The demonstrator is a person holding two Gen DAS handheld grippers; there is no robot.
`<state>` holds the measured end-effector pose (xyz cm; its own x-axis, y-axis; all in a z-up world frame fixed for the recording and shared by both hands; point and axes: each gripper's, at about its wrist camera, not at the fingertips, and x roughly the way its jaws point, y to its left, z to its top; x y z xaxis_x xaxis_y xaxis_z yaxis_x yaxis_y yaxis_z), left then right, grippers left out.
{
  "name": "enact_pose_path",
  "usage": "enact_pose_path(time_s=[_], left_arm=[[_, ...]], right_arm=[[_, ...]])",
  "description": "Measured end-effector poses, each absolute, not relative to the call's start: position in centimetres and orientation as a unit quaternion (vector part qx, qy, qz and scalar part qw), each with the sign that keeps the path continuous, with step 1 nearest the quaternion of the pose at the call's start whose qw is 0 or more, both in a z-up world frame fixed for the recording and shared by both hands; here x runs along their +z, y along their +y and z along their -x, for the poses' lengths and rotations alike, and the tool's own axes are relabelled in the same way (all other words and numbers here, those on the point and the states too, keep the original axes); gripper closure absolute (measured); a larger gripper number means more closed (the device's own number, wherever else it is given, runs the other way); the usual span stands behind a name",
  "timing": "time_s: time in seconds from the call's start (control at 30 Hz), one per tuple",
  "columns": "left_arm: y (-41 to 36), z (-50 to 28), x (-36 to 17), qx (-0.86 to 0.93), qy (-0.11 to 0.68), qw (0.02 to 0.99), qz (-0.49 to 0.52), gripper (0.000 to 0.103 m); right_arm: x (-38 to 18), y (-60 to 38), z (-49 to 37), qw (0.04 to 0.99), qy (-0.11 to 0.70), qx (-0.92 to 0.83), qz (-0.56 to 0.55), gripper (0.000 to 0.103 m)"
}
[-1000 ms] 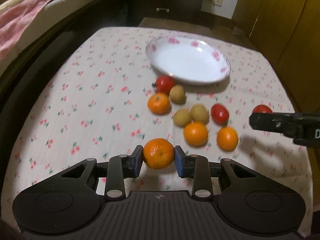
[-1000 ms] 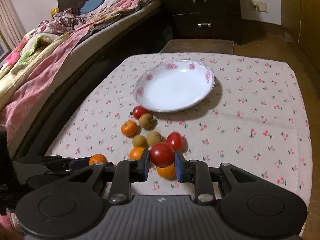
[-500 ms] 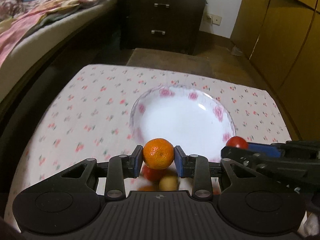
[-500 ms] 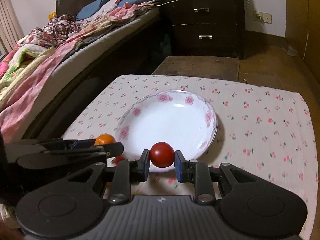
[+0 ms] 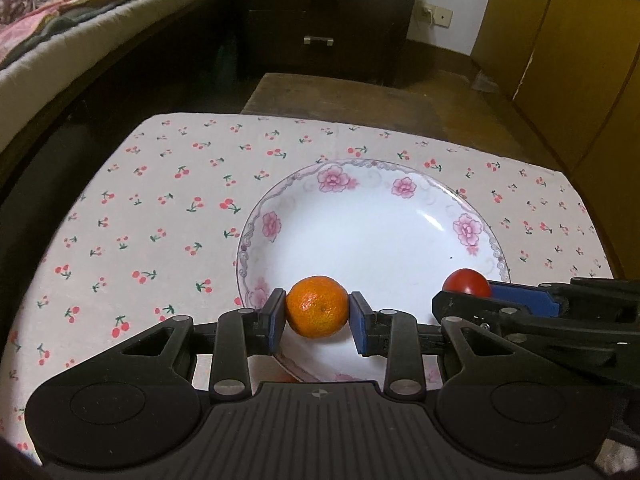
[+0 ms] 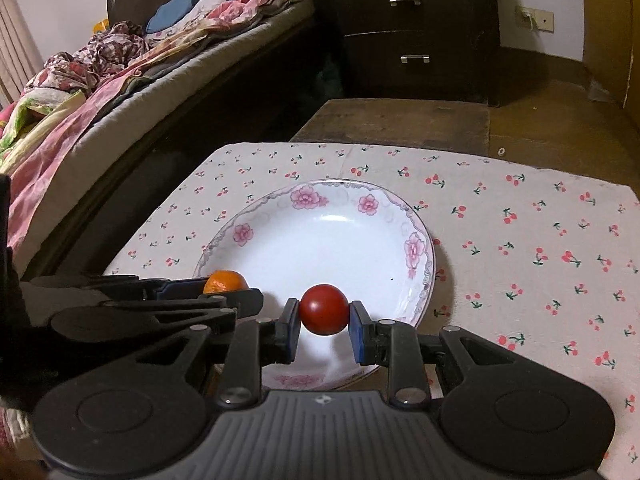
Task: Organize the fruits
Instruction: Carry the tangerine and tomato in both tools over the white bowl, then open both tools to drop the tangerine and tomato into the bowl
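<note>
Cherry-print cloth [image 5: 168, 216] covers the bench, which stands in a bedroom between a bed [image 6: 80, 92] on one side and a dark dresser [image 6: 408, 28] beyond. On the cloth sits a white plate [image 5: 466, 229] with pink flowers round its rim, nothing yet lying in it.

Left tongs [image 5: 317, 320] are closed on an orange [image 5: 317, 306], the blue pads pressing its two sides at the widest part, so the round fruit cannot roll out. Right tongs [image 6: 325, 326] are closed the same way on a tomato [image 6: 324, 309], a smaller fruit, hence the narrower gap. Both fruits hang over the near part of the plate, side by side and a little apart, which leaves each room to be set down without knocking the other.

Both tongs slant downward, so the fruit sits low over the dish and would fall only a short way. My reading is that the step in hand is delivery to the plate, with release still to come. A soft tomato calls for a gentle opening.
</note>
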<state>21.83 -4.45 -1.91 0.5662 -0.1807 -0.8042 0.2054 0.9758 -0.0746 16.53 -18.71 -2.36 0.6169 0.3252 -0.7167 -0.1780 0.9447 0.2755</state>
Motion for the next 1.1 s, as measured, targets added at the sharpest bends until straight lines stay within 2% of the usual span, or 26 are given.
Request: enact_pose_path(time_s=[0.6, 0.97, 1.1], left_arm=[[-4.3, -21.3, -0.2, -0.114, 0.435, 0.893, -0.004, 0.051], [-2.8, -19.9, 0.9, -0.107, 0.427, 0.898, -0.007, 0.050], [-1.8, -18.8, 1.2, -0.104, 0.426, 0.899, -0.008, 0.045]], right_arm=[[-1.7, -19.2, -16.4, 0.900, 0.403, 0.136, -0.098, 0.075], [-0.1, -19.7, -14.7, 0.904, 0.397, 0.123, -0.100, 0.075], [0.4, -19.0, -13.4, 0.904, 0.398, 0.130, -0.089, 0.075]])
